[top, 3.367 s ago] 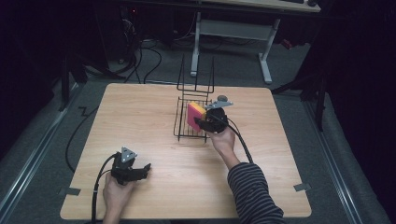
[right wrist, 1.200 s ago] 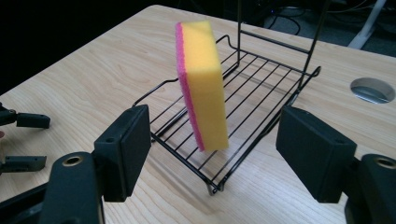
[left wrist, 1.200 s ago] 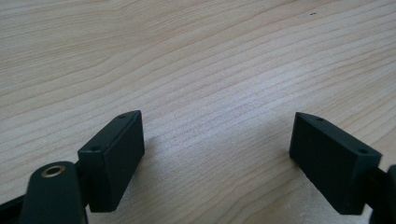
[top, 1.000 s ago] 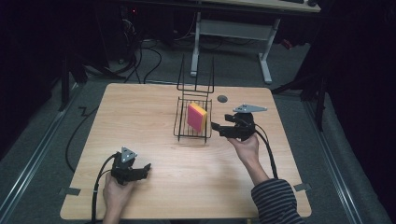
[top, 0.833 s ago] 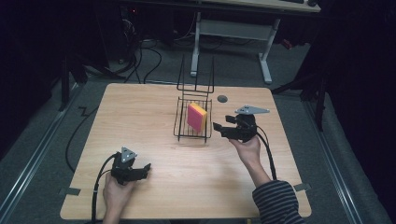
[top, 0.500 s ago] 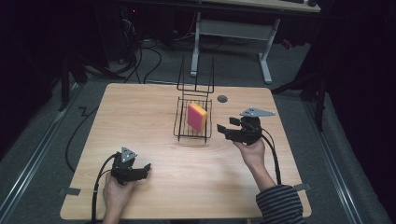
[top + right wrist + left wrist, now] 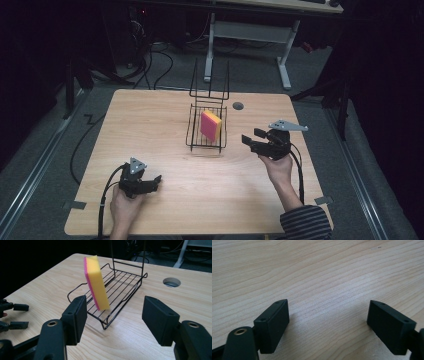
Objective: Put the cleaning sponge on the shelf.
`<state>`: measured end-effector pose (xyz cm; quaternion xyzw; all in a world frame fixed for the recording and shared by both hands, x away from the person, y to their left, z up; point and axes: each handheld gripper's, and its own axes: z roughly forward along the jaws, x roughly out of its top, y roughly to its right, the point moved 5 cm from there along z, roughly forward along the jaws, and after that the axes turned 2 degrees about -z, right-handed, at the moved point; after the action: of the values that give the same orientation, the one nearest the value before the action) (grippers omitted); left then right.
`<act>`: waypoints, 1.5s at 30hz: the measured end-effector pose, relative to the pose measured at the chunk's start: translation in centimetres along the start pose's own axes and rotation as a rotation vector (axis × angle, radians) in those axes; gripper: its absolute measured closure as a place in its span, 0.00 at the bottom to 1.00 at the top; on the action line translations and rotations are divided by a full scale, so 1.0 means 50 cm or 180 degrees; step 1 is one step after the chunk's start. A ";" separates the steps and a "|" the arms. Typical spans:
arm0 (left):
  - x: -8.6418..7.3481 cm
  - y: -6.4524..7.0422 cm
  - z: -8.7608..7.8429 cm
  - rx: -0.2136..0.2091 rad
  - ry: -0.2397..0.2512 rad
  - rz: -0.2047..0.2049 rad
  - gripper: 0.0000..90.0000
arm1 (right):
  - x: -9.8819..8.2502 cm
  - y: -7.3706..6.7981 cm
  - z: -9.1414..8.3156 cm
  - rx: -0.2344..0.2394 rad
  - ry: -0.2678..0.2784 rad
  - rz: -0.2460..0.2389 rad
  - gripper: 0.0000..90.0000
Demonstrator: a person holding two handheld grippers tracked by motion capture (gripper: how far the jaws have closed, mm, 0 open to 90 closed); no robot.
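Observation:
A yellow sponge with a pink face (image 7: 211, 126) (image 7: 96, 282) stands on edge in a black wire rack (image 7: 207, 143) (image 7: 125, 285) at the middle of the wooden table. My right gripper (image 7: 252, 139) (image 7: 115, 315) is open to the right of the rack, a short way off, jaws pointing at it with nothing between them. My left gripper (image 7: 156, 181) (image 7: 328, 322) rests low at the near left of the table, open, with bare wood between its jaws. The left gripper's fingertips (image 7: 18, 307) also appear at the far left of the right gripper view.
A round cable hole (image 7: 238, 106) (image 7: 171, 282) sits in the tabletop (image 7: 150, 120) behind the rack on the right. A white desk frame (image 7: 250, 30) and cables lie on the floor beyond the table. Bare wood surrounds both grippers.
My right gripper let go of the sponge in the rack, opened, and drew back to the right and toward the near side. The left gripper stayed put.

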<state>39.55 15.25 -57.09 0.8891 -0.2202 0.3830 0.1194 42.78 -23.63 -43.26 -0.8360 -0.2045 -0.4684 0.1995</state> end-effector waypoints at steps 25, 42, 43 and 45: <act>0.000 0.000 0.000 -0.0003 -0.0001 0.0004 0.21 | -0.049 0.028 -0.071 -0.0089 0.0151 0.0163 0.43; 0.000 0.000 0.000 -0.0001 -0.0001 0.0005 0.21 | -0.087 0.049 -0.106 -0.0133 0.0231 0.0291 0.44; 0.000 0.000 0.000 -0.0001 -0.0002 0.0005 0.21 | -0.089 0.049 -0.107 -0.0131 0.0225 0.0294 0.44; 0.000 0.000 0.000 -0.0001 -0.0001 0.0005 0.21 | -0.093 0.050 -0.108 -0.0129 0.0228 0.0303 0.44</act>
<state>39.54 15.24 -57.09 0.8890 -0.2210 0.3829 0.1192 38.09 -29.30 -45.03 -0.8314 -0.1477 -0.4921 0.2118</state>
